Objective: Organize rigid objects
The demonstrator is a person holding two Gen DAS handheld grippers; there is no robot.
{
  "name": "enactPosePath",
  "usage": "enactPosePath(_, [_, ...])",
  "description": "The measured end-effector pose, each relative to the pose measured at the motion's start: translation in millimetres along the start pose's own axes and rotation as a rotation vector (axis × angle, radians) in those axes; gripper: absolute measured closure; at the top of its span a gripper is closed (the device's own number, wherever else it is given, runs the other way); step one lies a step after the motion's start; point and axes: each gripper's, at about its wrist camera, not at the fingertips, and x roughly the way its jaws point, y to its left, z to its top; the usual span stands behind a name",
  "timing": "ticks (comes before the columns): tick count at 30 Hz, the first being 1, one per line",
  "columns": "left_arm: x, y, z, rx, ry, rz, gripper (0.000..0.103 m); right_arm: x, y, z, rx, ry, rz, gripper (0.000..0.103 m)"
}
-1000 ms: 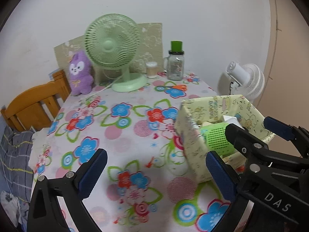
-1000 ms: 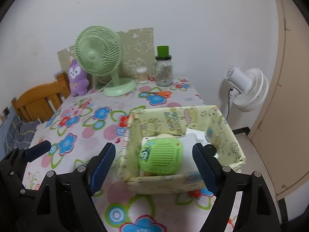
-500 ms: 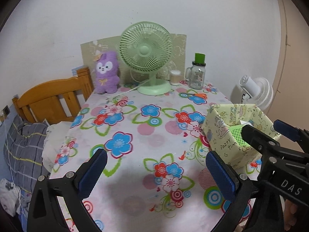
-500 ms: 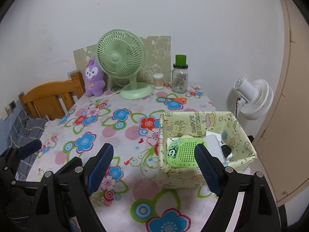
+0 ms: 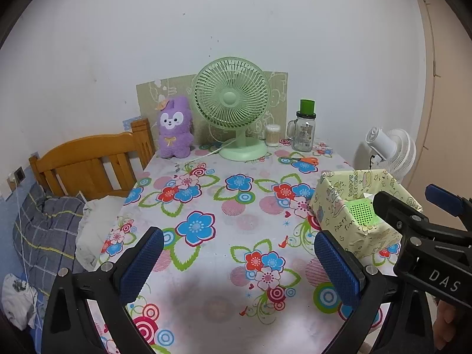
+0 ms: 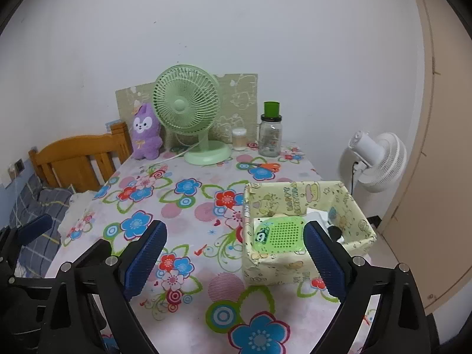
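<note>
A yellow patterned box [image 6: 306,190] stands at the right side of the floral tablecloth [image 6: 191,206]. Inside it lie a green perforated gadget [image 6: 280,234] and some white items. My right gripper [image 6: 236,228] hovers in front of the box; its jaws are opening, with only tablecloth between them. The right finger overlaps the box's near corner in the picture. In the left wrist view the box [image 5: 348,224] and the gadget [image 5: 361,212] sit behind the right gripper's fingers [image 5: 386,206]. My left gripper [image 5: 237,239] is open over bare tablecloth, left of the box.
Along the back wall stand a green desk fan [image 5: 231,103], a purple plush [image 5: 174,128], a swab jar [image 5: 272,135] and a green-capped glass jar [image 5: 305,131]. Orange scissors [image 5: 305,160] lie nearby. A white fan [image 5: 389,150] stands beyond the table's right edge, a wooden headboard [image 5: 88,162] and bedding left.
Both grippers have drawn back and risen from the box, so more of the table shows. The right jaws have spread wider. The gadget stays in the box.
</note>
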Motion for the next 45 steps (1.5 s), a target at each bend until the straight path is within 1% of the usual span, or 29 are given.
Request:
enactPosePath(6, [-0.7, -4.6, 1.2, -0.002, -0.008, -0.006, 0.0, -4.6, -6.5, -1.4, 0.018, -0.007, -0.014, 0.007])
enactPosePath(9, [2.8, -5.3, 3.9, -0.006, 0.005, -0.002, 0.0, -4.7, -10.2, -1.4, 0.029, -0.009, -0.02, 0.007])
enactPosePath(12, [1.8, -6.1, 5.1, -0.006, -0.003, 0.005, 0.0, -3.7, -13.0, -0.6, 0.039, -0.007, -0.022, 0.007])
enactPosePath(31, [9.3, -12.0, 9.7, -0.012, 0.021, -0.025, 0.0, 2.4, -21.3, 5.1, 0.035, -0.002, -0.046, 0.006])
enactPosePath(39, [11.1, -10.5, 10.2, -0.028, 0.028, -0.038, 0.0, 3.0, -25.1, 5.4, 0.044, 0.001, -0.041, 0.006])
enactPosePath(45, [12.2, -8.3, 10.0, -0.036, 0.024, -0.027, 0.0, 3.9, -25.3, 6.2, 0.049, 0.001, -0.043, 0.006])
